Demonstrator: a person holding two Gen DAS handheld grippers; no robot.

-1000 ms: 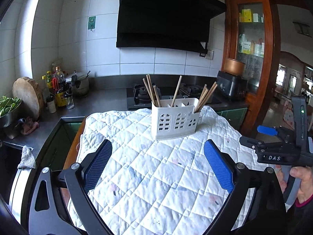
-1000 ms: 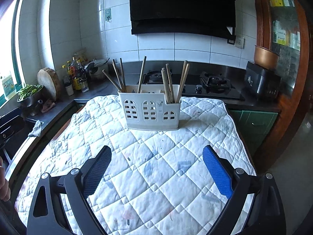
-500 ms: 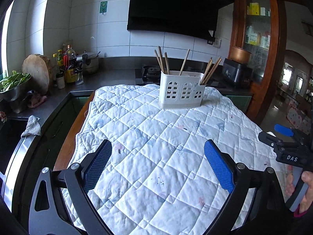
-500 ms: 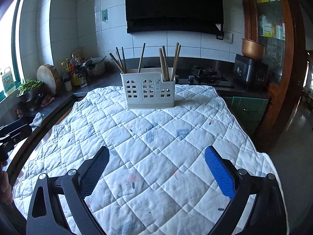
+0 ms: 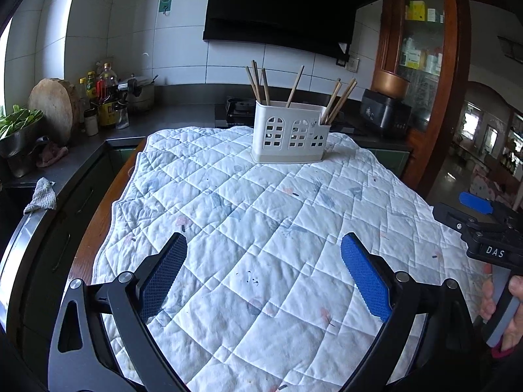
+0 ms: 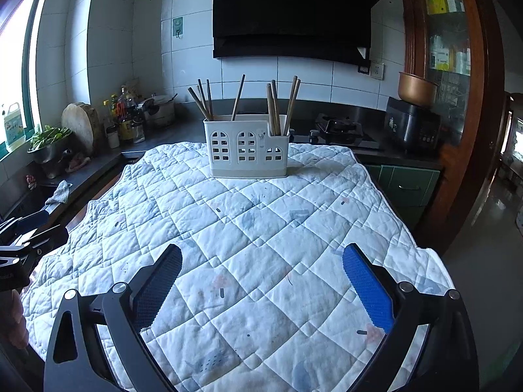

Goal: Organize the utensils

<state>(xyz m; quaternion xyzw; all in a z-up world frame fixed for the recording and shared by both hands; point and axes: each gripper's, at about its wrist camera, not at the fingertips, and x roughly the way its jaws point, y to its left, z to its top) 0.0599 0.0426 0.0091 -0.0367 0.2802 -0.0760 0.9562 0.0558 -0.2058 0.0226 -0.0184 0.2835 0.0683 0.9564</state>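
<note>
Both grippers, left (image 5: 263,272) and right (image 6: 261,282), jaws wide and empty, now sit farther back from the chopstick-filled white caddy (image 6: 248,145) at 12 o'clock on the quilt (image 6: 261,228).

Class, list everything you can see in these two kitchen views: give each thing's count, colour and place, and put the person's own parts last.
Utensil holder: one, white, far end of table.
Chopsticks: several, brown, upright in holder.
Quilted cloth: one, white, covering table.
Range hood: one, black, on wall.
Chopping block: one, wooden, left counter.
Rice cooker: one, black, right counter.
Left hand-held gripper: one, open, empty.
Right hand-held gripper: one, open, empty.
</note>
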